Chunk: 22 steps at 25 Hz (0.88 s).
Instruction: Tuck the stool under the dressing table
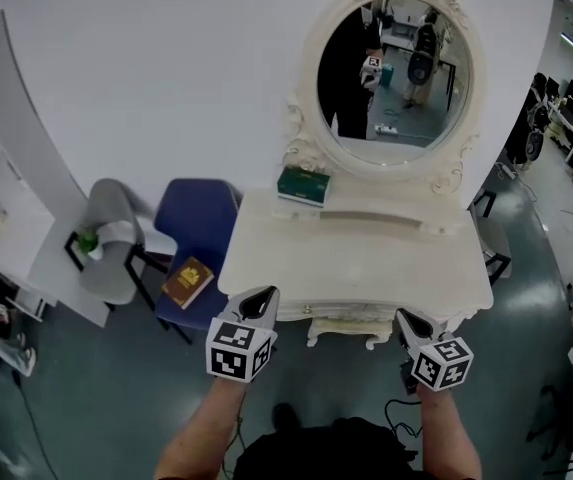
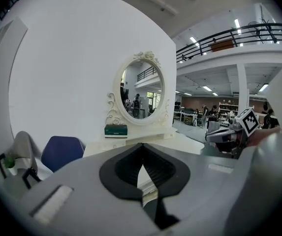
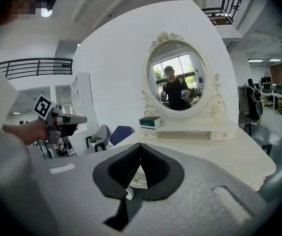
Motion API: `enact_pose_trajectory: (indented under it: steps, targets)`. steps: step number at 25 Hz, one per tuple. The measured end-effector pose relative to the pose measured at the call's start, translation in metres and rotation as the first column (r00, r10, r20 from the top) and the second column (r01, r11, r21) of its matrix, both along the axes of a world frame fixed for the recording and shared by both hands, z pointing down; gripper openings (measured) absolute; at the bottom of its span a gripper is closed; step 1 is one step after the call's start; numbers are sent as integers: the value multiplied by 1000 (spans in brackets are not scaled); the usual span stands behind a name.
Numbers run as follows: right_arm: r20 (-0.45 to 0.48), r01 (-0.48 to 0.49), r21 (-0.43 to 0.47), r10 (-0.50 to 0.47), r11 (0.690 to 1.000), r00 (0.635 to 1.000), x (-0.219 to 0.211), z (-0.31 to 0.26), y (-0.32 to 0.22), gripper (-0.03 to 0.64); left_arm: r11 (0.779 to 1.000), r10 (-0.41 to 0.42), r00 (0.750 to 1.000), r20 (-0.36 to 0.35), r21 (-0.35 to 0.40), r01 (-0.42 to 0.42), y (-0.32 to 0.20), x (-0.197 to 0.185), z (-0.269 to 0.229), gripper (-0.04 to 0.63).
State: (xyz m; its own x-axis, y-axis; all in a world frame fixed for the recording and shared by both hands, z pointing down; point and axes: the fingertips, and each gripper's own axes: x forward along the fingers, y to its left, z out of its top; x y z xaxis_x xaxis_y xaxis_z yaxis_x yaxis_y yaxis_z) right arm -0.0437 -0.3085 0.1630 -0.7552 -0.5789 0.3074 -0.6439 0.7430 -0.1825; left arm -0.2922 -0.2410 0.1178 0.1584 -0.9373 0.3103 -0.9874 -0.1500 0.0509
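- While both tools hang closed and empty in front of the dressing table (image 1: pixel 366 253), the left gripper (image 1: pixel 261 300) at seven o'clock of the tabletop and the right gripper (image 1: pixel 412 324) at five o'clock, neither one touches anything; each gripper view shows its dark pads pressed together with nothing between them
- The stool (image 1: pixel 346 330) shows only as a cream strip with curled legs under the table's front edge, at six o'clock, between the two tools; to my eye it is already tucked in, so little or nothing of the task remains
- Risk: both tips sit just beside the front edge, so a forward swing of either hand could knock the table and shake the mirror (image 1: pixel 396 78) at twelve o'clock, or the green box (image 1: pixel 303 184) at eleven o'clock
- Risk: any further shove on the stool could jam its legs against the table's own legs, since the gap under there looks narrow
- Risk: a cable (image 1: pixel 394 408) lies on the floor near the person's feet at five o'clock, and a backward step could catch it
- Room: the blue chair (image 1: pixel 201 223), bearing a book (image 1: pixel 188 281), stands close to the table's corner at nine o'clock, with a grey chair (image 1: pixel 116 233) beyond it, so that side is tight
- Room: the widest open floor lies at six to seven o'clock, the safest way to draw back
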Motion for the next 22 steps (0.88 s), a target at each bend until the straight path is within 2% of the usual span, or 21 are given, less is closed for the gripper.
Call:
enact_pose_trajectory:
  steps: [4, 9, 13, 16, 22]
  targets:
    - [15, 11, 15, -12, 1000, 1000, 0, -10, 6, 3, 1000, 8, 1000, 9, -3, -8, 3, -3, 0, 14]
    - [33, 61, 33, -62, 998, 998, 14, -22, -3, 3, 1000, -22, 1000, 1, 1, 22, -5, 9, -9, 14]
    - [25, 91, 75, -93, 993, 995, 49, -40, -18, 2, 999, -50, 999, -17, 17, 50, -24, 39, -21, 14]
    - [56, 90, 90, -96, 992, 994, 75, -54, -34, 3, 996, -74, 996, -42, 47, 75, -37, 66, -31, 14]
    - [83, 131, 154, -144, 979, 986, 95, -86, -55, 2, 994, -80, 995, -57, 68, 84, -61, 113, -43, 14]
